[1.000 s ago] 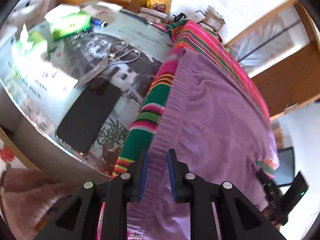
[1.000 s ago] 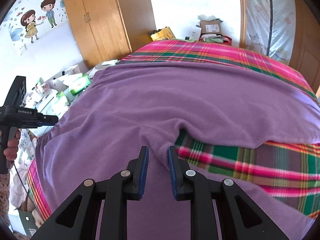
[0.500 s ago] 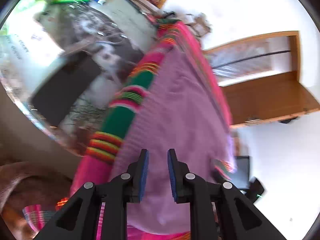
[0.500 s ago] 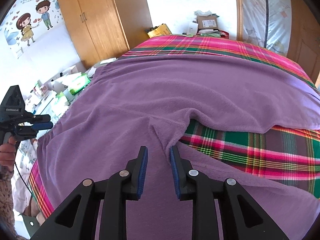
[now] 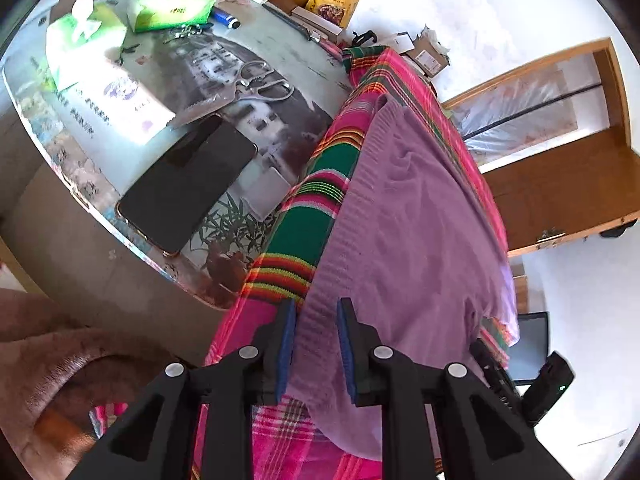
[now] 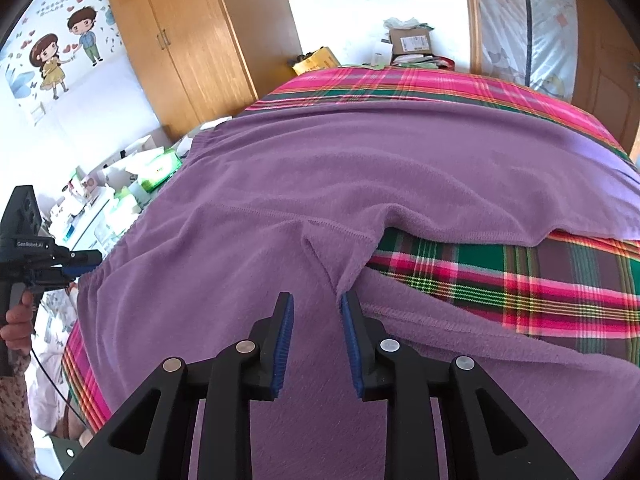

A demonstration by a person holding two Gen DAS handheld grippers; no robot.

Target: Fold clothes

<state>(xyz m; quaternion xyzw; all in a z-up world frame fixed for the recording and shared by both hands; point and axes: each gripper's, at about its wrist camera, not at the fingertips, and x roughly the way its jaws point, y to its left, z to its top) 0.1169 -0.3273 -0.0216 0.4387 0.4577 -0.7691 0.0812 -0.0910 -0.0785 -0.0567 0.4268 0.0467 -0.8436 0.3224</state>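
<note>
— What did each tool look like?
— The left tool (image 5: pixel 316 344) and right tool (image 6: pixel 316 340) were black, with blue pads, silver screws; a bare hand (image 6: pixel 18 320), floral sleeve, thin black cable.

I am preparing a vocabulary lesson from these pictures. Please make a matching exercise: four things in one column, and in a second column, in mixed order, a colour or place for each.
Things:
1. trousers
2. plaid blanket
3. phone
4. scissors

Descriptions:
A. metal, lying on the glass table top, beyond the dark screen
B. purple, spread out flat
C. black, near the table's edge
D. pink and green, lying under the garment

Pairs: 1-B, 2-D, 3-C, 4-A
</note>
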